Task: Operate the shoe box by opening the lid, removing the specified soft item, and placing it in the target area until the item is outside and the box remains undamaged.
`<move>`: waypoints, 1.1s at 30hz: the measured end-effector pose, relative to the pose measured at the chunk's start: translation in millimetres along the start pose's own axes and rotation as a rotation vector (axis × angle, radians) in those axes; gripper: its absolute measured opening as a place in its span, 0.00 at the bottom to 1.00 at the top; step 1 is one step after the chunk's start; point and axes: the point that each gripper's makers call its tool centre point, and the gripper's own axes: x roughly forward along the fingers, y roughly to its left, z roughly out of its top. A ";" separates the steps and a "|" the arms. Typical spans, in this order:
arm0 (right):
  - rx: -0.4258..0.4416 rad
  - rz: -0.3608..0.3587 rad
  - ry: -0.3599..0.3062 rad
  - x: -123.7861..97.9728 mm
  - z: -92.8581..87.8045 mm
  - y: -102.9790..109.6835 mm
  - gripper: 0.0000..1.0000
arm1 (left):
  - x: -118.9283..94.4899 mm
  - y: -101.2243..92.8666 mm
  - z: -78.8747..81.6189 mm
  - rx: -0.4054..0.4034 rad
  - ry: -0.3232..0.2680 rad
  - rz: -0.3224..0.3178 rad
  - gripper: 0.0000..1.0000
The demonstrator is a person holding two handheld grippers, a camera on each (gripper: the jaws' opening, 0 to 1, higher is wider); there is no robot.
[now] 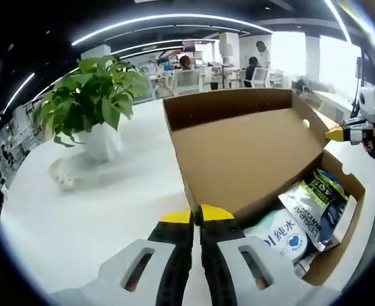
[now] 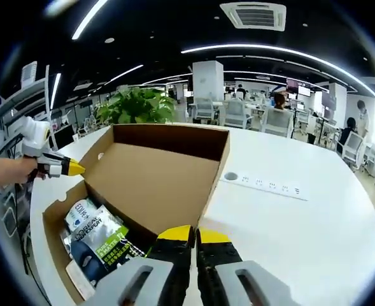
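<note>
**Open shoe box with soft packs inside, both grippers beside it**

The brown cardboard shoe box [image 1: 263, 159] stands on the white round table [image 1: 98, 217], with its lid [image 2: 152, 178] raised and leaning back. Inside the box lie soft plastic packs: a white and green pack [image 2: 101, 236] with black print that seems to read "L'OREAL", though the rest is too small to read, and a pale pack with blue Chinese characters "纯水" [image 1: 283, 233].

In the left gripper view, the left gripper [image 1: 197, 217] is at the near edge of the box, its yellow-tipped black jaws pressed together and holding nothing. In the right gripper view, the right gripper [image 2: 193, 236] is at the opposite long edge of the box, jaws also closed together and empty.

Beyond the box stands a green leafy plant in a white pot [image 1: 95, 108]. Beside the box, a white power strip [image 2: 263, 185] is set in the table.
</note>
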 end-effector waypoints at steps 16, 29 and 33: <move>0.009 -0.006 0.008 8.5 -1.3 -6.3 0.00 | 10.7 1.0 1.0 -0.012 0.028 0.003 0.02; 0.016 -0.008 0.026 17.8 -3.5 -11.8 0.00 | 21.1 4.3 -1.8 -0.065 0.053 0.005 0.02; 0.036 -0.014 0.026 19.9 -4.1 -12.9 0.00 | 22.5 3.9 -2.8 -0.082 0.054 0.001 0.02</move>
